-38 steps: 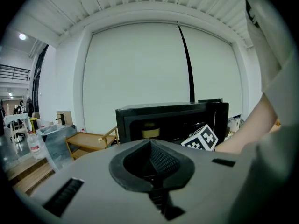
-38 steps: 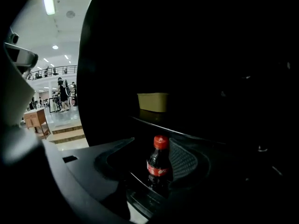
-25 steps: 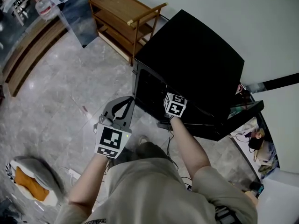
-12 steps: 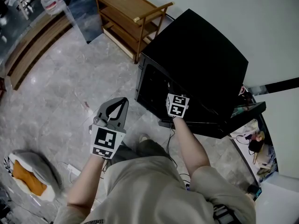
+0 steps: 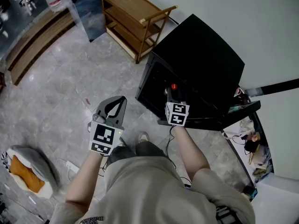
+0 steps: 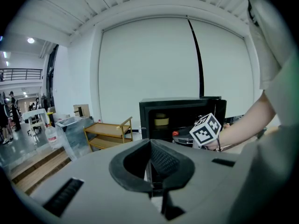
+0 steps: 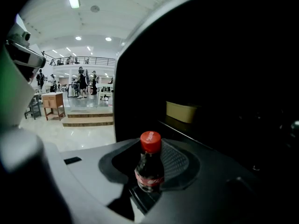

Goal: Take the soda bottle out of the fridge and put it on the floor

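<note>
While your right gripper point(image 7: 150, 160) has just been closing its jaws and now clamps the soda bottle point(image 7: 149, 169), upright at the fridge's point(image 5: 201, 64) open front edge, bare floor point(image 5: 70, 78) lies below; your left gripper point(image 5: 117, 107), jaws together and empty, waits farther out.

Red cap point(image 7: 150, 142) and red label band on the dark-brown soda bottle point(image 7: 148, 164), between the grey right tongs point(image 7: 149, 149), against a black fridge point(image 5: 201, 55) with a pale yellow box point(image 7: 181, 111) inside. Grey left tongs point(image 5: 120, 101) too, with black-and-white square markers on the cube point(image 5: 103, 139). Pale grey marbled floor point(image 5: 56, 83), brown wooden shelf unit point(image 5: 135, 17), grey cushion point(image 5: 30, 152) with an orange centre.
</note>
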`<state>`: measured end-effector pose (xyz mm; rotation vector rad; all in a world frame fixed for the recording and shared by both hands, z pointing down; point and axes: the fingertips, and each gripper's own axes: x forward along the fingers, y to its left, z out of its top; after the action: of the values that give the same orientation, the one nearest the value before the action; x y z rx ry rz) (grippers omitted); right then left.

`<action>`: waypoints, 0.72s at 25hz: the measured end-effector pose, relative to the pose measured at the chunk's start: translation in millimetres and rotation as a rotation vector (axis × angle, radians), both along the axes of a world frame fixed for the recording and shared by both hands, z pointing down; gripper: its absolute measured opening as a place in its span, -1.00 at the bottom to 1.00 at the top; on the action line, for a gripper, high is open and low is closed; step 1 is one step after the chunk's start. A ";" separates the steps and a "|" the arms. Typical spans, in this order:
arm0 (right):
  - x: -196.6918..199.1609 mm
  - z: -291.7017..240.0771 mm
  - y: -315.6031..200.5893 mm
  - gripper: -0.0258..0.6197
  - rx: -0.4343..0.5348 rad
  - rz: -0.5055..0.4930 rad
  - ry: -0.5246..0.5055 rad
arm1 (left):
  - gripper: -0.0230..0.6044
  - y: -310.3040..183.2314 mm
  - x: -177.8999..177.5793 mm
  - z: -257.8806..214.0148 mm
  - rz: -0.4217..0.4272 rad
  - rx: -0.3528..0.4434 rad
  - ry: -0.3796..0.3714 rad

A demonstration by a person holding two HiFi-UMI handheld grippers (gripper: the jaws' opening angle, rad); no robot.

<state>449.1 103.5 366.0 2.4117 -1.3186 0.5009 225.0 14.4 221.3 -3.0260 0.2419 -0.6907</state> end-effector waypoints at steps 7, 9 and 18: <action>-60.4 -50.7 -12.0 -0.58 -0.009 -0.150 0.056 | -0.91 -14.2 -30.7 -19.6 -0.036 0.009 0.002; -79.5 -63.4 -18.7 -0.58 0.003 -0.198 0.056 | -0.91 -17.9 -40.4 -20.2 -0.051 0.008 -0.002; -150.9 -65.5 -60.4 -0.58 0.021 -0.392 -0.045 | -0.91 -37.8 -88.5 -13.5 -0.165 -0.003 -0.012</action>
<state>298.2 43.1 300.5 2.0885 -1.7674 0.4324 136.5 -23.4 207.8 -3.0288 0.4957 -0.7192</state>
